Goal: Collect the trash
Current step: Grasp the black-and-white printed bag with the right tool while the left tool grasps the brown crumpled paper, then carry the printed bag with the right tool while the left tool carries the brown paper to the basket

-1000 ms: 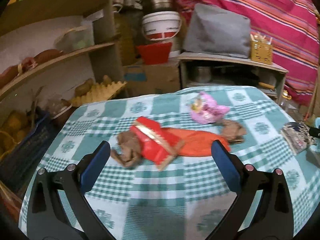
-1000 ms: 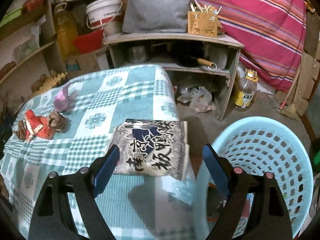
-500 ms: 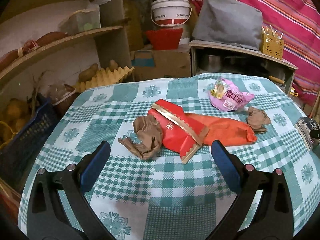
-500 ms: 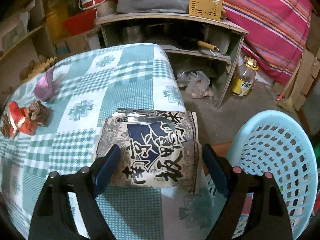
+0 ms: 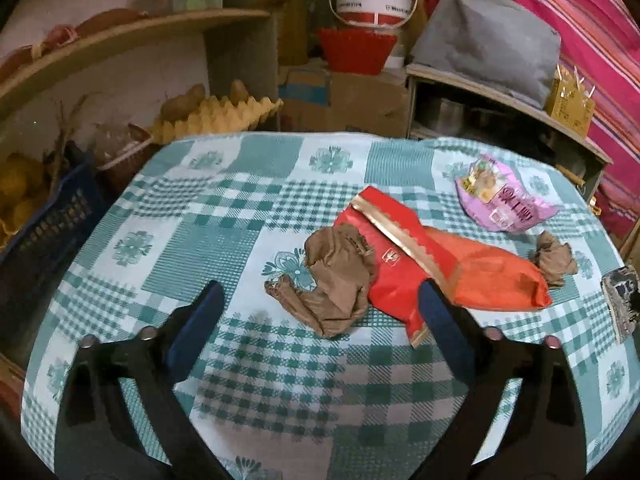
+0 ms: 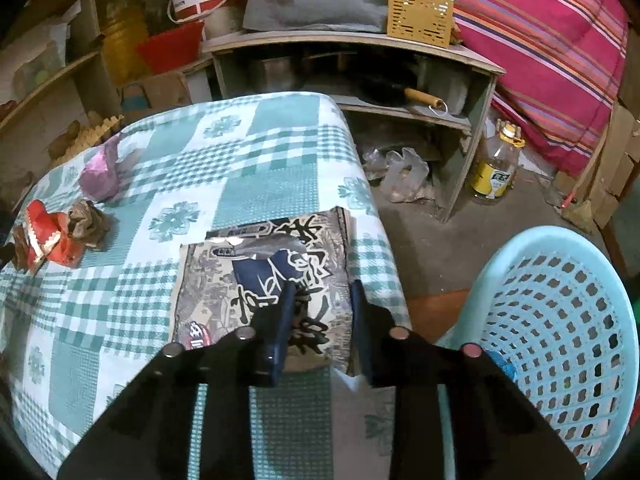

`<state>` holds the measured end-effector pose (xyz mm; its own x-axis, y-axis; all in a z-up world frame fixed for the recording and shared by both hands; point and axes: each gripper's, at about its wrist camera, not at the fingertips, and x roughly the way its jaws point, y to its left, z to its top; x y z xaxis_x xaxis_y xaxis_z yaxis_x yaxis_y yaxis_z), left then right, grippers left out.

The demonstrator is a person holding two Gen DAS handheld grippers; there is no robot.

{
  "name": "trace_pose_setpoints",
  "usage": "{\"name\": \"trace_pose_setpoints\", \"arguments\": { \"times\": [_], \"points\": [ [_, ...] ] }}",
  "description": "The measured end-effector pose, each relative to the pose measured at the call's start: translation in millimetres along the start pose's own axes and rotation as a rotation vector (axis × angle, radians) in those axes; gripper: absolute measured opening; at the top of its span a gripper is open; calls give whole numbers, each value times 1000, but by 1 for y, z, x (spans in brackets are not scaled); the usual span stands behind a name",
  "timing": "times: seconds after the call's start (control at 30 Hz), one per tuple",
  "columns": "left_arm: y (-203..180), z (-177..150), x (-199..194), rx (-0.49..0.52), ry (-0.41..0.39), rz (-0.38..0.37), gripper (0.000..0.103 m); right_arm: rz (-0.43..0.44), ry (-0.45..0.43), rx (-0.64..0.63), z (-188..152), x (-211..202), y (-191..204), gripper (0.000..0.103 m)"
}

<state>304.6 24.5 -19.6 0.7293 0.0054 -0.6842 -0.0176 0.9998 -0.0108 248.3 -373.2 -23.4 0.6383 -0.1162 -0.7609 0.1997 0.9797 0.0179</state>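
The right gripper (image 6: 320, 292) has just been closing and pinches the near right part of the printed wrapper (image 6: 260, 276) at the table's (image 6: 276, 172) right edge — its near end is hidden behind the fingers. The left gripper (image 5: 320, 296), jaws wide though just narrowing, hangs over the brown crumpled scrap (image 5: 332, 280); its right finger (image 5: 444, 320) covers part of the red packet (image 5: 400, 264). The blue basket (image 6: 560, 320) is cut off at right.

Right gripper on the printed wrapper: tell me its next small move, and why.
Probably lift the printed wrapper off the tablecloth and swing it over to the blue basket. The right gripper has just been closing its jaws, and they now pinch the wrapper's near edge, which is buckled between them. The basket stands open just beside the table.
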Motion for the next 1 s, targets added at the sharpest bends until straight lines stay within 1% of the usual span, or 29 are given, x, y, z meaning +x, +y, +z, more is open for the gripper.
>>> {"name": "trace_pose_setpoints", "arguments": {
  "times": [0.07,0.1,0.13,0.17,0.27,0.37,0.5,0.67,0.8,1.0],
  "points": [
    [0,1,7,2,32,-21,66,10,-9,-10,0,-2,2,24],
    [1,1,11,-3,48,-36,61,16,-14,-12,0,-4,2,23],
    [1,1,13,-6,59,-39,53,19,-22,-14,0,-6,3,22],
    [2,0,13,-10,62,-45,49,22,-29,-15,0,-8,2,21],
    [4,-1,8,-10,42,-45,48,49,-61,-10,1,-19,2,18],
    [4,0,-1,3,12,-35,47,68,-93,-15,1,-31,4,17],
    [6,2,-16,-8,-22,-24,47,90,-126,-20,-2,-43,5,17],
    [-3,3,-42,-9,-72,-35,47,107,-173,4,-6,-60,-4,17],
    [-25,3,-62,11,-113,-71,47,110,-211,40,-10,-76,-16,17],
    [-75,0,-85,66,-151,-141,47,95,-240,101,-17,-96,-47,17]
  ]
}}
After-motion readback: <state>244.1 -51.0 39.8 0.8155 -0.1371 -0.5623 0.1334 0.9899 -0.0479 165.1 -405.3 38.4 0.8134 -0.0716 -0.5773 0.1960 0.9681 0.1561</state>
